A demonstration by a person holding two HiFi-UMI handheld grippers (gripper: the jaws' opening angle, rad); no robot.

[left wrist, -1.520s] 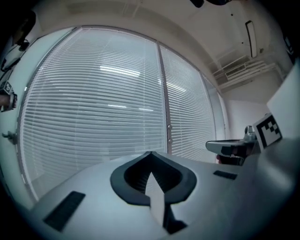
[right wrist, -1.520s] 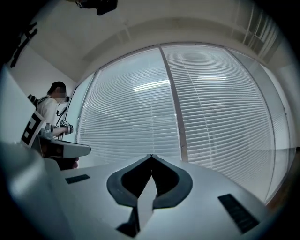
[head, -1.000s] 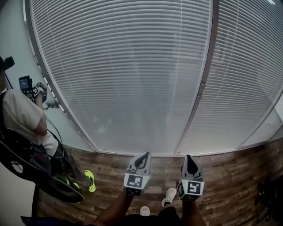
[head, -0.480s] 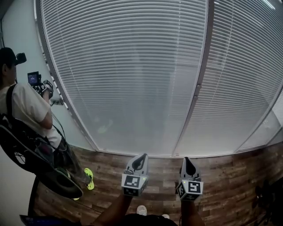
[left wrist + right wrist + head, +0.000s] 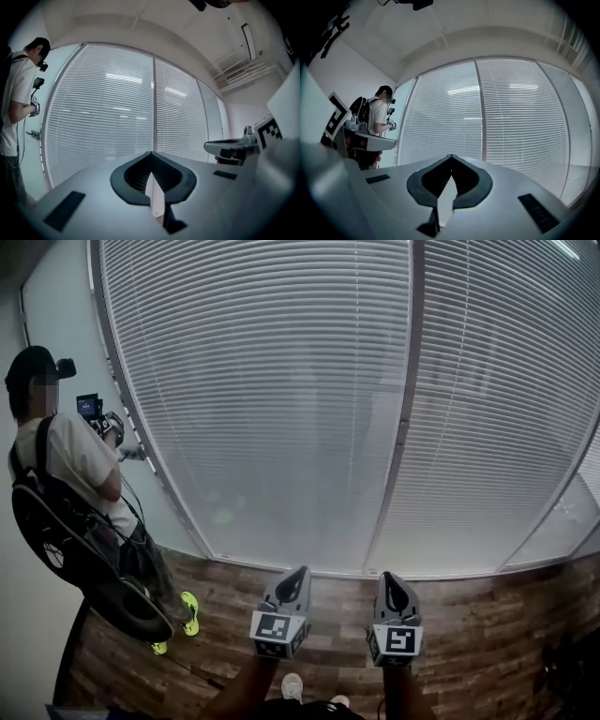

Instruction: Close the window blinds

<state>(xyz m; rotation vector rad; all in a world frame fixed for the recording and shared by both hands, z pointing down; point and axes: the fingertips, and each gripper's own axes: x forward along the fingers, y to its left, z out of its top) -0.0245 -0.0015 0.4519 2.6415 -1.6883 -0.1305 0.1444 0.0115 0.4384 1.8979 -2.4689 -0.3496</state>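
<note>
White slatted blinds (image 5: 272,381) hang over the wide window, slats turned flat, with a second panel (image 5: 497,409) right of the grey mullion (image 5: 401,437). Both grippers are held low in the head view, well short of the blinds and touching nothing. My left gripper (image 5: 299,575) is shut with nothing in it; its tips meet in the left gripper view (image 5: 150,153), pointing at the blinds (image 5: 103,117). My right gripper (image 5: 389,578) is also shut and empty, its jaws meeting at the tip (image 5: 451,156) before the blinds (image 5: 520,117). No cord or wand shows.
A person (image 5: 70,465) with a black backpack (image 5: 66,540) stands at the left by the window's edge, holding a device. Brown wood-plank floor (image 5: 487,615) runs below the sill. My own shoes (image 5: 292,687) show at the bottom. A dark object (image 5: 572,662) sits at the lower right.
The head view has swung left and up: the mullion has slid left in the frame and the person at the left now shows fuller. Both grippers stay shut, low and side by side.
</note>
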